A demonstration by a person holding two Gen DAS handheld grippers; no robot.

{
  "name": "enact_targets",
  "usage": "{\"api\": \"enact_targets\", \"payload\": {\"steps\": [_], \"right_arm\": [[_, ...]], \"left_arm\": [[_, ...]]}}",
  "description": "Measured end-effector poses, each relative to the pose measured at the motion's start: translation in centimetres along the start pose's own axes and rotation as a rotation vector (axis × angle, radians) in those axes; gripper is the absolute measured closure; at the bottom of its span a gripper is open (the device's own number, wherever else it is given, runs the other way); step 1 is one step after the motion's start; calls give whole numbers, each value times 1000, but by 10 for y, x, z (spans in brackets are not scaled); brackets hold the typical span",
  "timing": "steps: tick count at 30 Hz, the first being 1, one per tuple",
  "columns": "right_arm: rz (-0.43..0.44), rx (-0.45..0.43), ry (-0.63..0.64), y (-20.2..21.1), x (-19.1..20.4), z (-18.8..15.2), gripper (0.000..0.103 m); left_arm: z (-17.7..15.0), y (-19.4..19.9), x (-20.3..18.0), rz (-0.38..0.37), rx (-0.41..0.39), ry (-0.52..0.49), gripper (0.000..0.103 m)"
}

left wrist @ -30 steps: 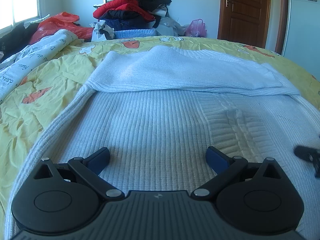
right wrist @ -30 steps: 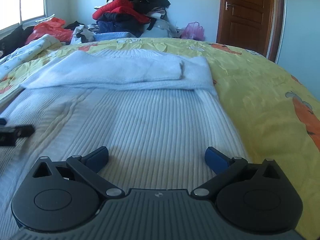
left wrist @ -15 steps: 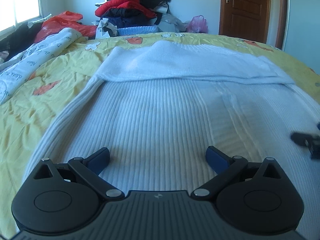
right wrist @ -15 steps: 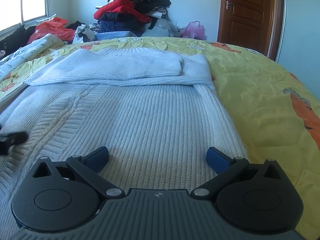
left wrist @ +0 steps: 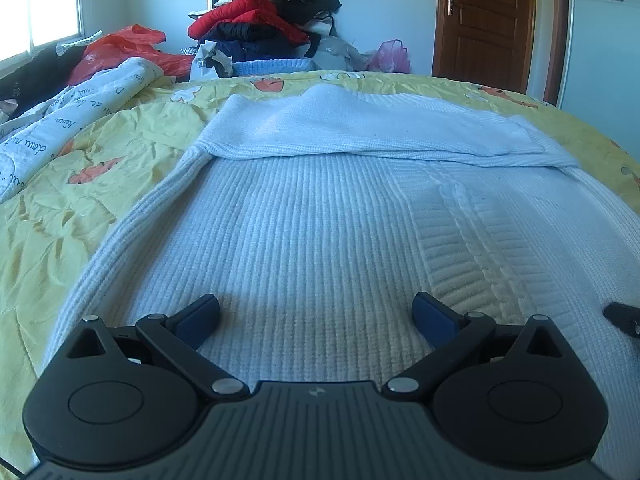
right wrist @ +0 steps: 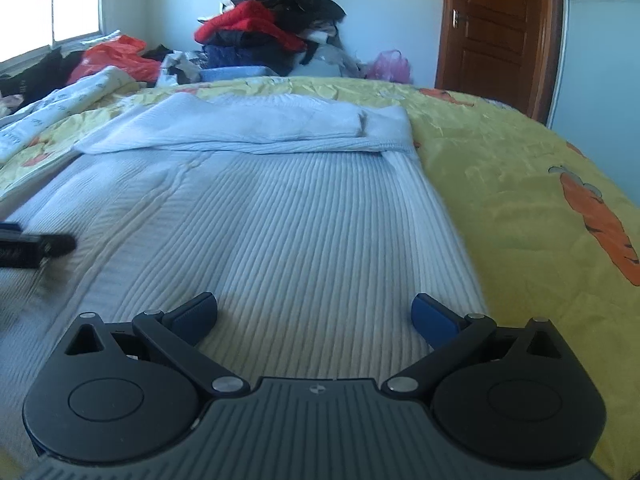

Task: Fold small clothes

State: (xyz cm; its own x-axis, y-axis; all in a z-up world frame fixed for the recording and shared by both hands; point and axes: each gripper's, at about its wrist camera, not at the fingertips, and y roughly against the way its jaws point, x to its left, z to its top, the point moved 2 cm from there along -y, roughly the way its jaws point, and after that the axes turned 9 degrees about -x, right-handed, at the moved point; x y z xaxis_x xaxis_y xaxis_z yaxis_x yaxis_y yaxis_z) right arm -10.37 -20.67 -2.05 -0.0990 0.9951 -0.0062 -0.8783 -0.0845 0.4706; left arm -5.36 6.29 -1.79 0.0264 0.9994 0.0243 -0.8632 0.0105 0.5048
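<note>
A white ribbed knit sweater (left wrist: 320, 216) lies flat on the yellow bedspread (left wrist: 60, 208), with its sleeves folded across the far part (left wrist: 360, 128). My left gripper (left wrist: 316, 314) hovers low over the sweater's near left half, open, nothing between its blue pads. In the right wrist view the same sweater (right wrist: 280, 216) fills the middle. Over its near right half, close to the right edge, my right gripper (right wrist: 314, 312) stands open and empty. Each gripper's tip shows at the side of the other's view, the right one as a dark tip (left wrist: 624, 314), the left one as a dark tip (right wrist: 36, 246).
A pile of red, black and dark blue clothes (left wrist: 272, 28) rises behind the bed. A white printed quilt (left wrist: 60, 120) and a red bag (left wrist: 120, 46) lie at the far left. A brown door (left wrist: 484, 20) stands at the back right. Yellow bedspread (right wrist: 540, 208) extends right of the sweater.
Both grippers have drawn back a little toward the sweater's near hem and stay open. The left gripper's view has shifted slightly; the right view is a bit blurred from motion.
</note>
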Motion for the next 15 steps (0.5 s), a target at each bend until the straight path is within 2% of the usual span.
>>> {"api": "enact_targets", "payload": {"steps": [15], "right_arm": [[9,8,-5,-6,0,3,1]], "left_arm": [[-2,7,-2,16,5,-8,0]]}}
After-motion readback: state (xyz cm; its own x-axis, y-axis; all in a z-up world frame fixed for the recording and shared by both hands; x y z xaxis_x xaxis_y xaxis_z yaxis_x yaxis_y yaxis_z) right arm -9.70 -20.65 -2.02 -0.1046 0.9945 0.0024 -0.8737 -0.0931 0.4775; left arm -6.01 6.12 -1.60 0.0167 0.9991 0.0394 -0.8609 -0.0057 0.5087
